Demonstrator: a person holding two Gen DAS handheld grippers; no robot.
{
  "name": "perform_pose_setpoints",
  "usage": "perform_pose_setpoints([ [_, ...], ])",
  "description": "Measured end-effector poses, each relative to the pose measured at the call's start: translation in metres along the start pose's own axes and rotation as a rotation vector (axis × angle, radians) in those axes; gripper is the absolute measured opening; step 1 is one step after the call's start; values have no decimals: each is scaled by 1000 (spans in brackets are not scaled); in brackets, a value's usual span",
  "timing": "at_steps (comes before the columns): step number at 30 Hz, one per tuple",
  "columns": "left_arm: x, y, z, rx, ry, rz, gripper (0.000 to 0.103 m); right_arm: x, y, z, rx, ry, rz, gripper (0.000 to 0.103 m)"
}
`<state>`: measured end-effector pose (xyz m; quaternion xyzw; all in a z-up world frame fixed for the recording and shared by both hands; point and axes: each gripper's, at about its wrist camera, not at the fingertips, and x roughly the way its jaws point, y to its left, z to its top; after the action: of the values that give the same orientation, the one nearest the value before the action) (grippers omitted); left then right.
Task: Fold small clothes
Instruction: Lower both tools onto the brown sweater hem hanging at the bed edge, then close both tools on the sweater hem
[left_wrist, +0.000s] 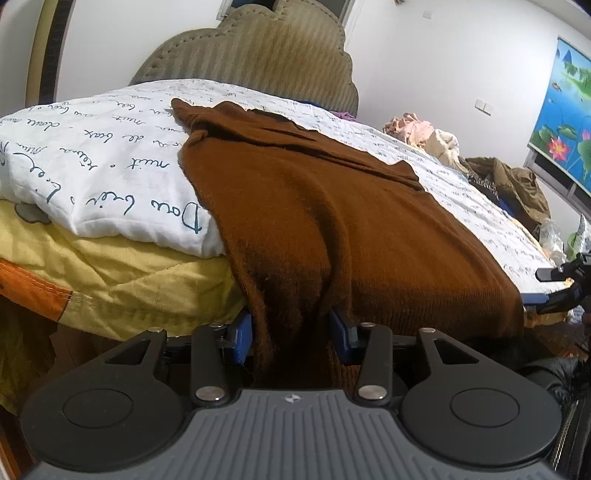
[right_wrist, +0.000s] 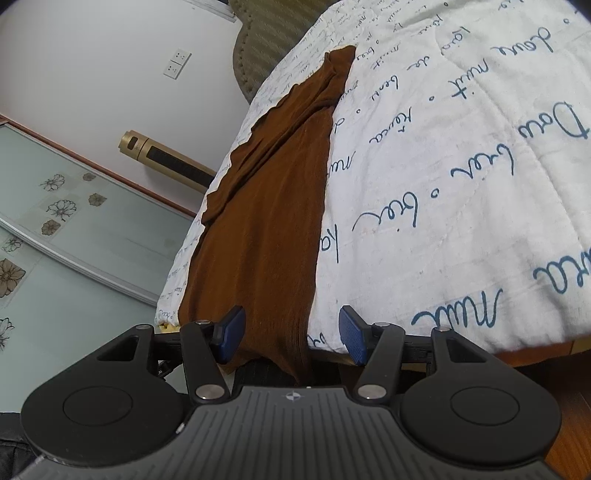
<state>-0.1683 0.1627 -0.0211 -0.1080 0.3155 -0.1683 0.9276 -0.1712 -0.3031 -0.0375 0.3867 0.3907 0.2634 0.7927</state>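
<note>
A brown knit garment (left_wrist: 332, 206) lies spread on the bed's white quilt with script lettering (left_wrist: 110, 155), its hem hanging over the near edge. My left gripper (left_wrist: 291, 332) is shut on a bunched fold of that hem, with cloth filling the gap between both blue pads. In the right wrist view the same garment (right_wrist: 266, 221) runs away along the quilt (right_wrist: 461, 184). My right gripper (right_wrist: 291, 334) stands open around the hem's other corner; the left pad touches cloth, the right pad stands apart. That gripper (left_wrist: 543, 286) also shows at the left wrist view's right edge.
A padded headboard (left_wrist: 258, 55) backs the bed. A yellow and orange cover (left_wrist: 110, 280) lies beneath the quilt. Several loose clothes (left_wrist: 480, 162) are heaped at the bed's far right. A gold tower appliance (right_wrist: 166, 158) and a glass sliding door (right_wrist: 74, 240) stand beyond the bed.
</note>
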Motion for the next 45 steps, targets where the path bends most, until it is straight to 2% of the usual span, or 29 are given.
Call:
perform_pose_setpoints([
  [4, -3, 6, 1, -15, -10, -7, 43, 2, -3, 0, 3, 11, 11, 57],
  [10, 1, 11, 7, -70, -19, -63, 43, 7, -11, 3, 49, 19, 69, 59],
  [22, -3, 49, 4, -274, -29, -195, 37, 5, -34, 10, 189, 40, 191, 60],
  [25, -2, 49, 5, -265, -20, -215, 27, 13, -44, 10, 237, 51, 237, 60],
  [27, -1, 48, 5, -258, -17, -223, 16, 15, -48, 10, 261, 59, 264, 60],
  [31, 0, 47, 6, -263, -14, -216, 14, 13, -48, 6, 255, 63, 315, 62],
  [35, 1, 53, 5, -283, -14, -188, 7, 14, -41, 8, 235, 51, 299, 61],
  [37, 2, 58, 3, -311, -13, -202, 5, 18, -42, 9, 235, 63, 298, 61],
  [40, 2, 61, 1, -327, -17, -221, 4, 20, -38, 7, 191, 72, 275, 56],
  [42, 0, 60, 2, -323, -20, -223, 3, 23, -37, 4, 178, 86, 242, 38],
  [45, -4, 58, 3, -319, -27, -233, 3, 29, -36, -1, 171, 111, 219, 24],
])
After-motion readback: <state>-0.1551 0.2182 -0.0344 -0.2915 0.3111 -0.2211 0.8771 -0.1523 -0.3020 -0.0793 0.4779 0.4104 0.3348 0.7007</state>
